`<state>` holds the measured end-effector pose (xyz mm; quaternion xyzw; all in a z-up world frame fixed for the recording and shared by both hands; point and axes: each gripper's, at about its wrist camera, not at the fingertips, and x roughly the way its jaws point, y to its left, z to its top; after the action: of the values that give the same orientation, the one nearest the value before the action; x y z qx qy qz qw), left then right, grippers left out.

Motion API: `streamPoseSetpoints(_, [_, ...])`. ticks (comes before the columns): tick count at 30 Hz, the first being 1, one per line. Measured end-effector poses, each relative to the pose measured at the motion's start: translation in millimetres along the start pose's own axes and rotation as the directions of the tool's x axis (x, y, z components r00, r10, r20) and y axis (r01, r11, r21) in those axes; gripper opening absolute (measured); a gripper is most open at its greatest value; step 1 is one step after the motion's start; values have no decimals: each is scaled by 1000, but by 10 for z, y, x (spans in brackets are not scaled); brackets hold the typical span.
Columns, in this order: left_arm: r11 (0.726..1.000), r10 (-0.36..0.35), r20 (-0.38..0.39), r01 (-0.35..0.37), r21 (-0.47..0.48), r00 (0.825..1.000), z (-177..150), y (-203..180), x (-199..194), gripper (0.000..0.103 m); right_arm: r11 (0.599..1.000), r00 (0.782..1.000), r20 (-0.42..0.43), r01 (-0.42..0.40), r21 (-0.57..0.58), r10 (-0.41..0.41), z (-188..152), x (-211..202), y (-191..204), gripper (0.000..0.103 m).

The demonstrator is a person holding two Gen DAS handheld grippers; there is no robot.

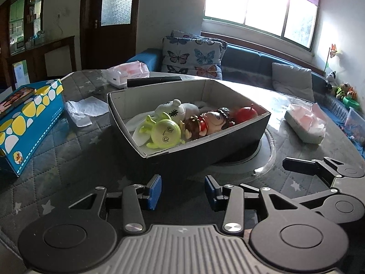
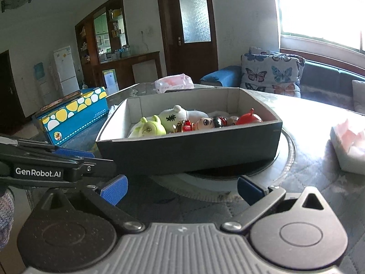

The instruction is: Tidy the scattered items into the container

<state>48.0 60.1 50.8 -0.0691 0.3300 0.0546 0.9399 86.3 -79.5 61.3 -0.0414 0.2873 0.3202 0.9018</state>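
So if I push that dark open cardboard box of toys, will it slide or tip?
The dark cardboard box probably slides rather than tips: it is low and wide. It overhangs a round turntable, so it may swivel. Its thin walls look likely to flex, and the green round toy inside could shift.

**Both hand-held grippers empty, jaws apart**

Left hand-held gripper (image 1: 183, 191) is held low and roughly level, blue pads (image 1: 154, 191) facing each other with a moderate gap and nothing between them. Right hand-held gripper (image 2: 182, 190) is spread a lot wider, pads (image 2: 114, 191) far apart, also holding nothing. The two sit side by side: the right one's fingers show at the right edge of the left wrist view, and the left one pokes into the right wrist view from the left.
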Motion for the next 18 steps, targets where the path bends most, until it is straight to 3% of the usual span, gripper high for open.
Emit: streamPoseSetpoints(18, [996,74,6,-74,48,997,-77,-47,42,44,999,998,-46,39,-7,-40,-74,111,62,103])
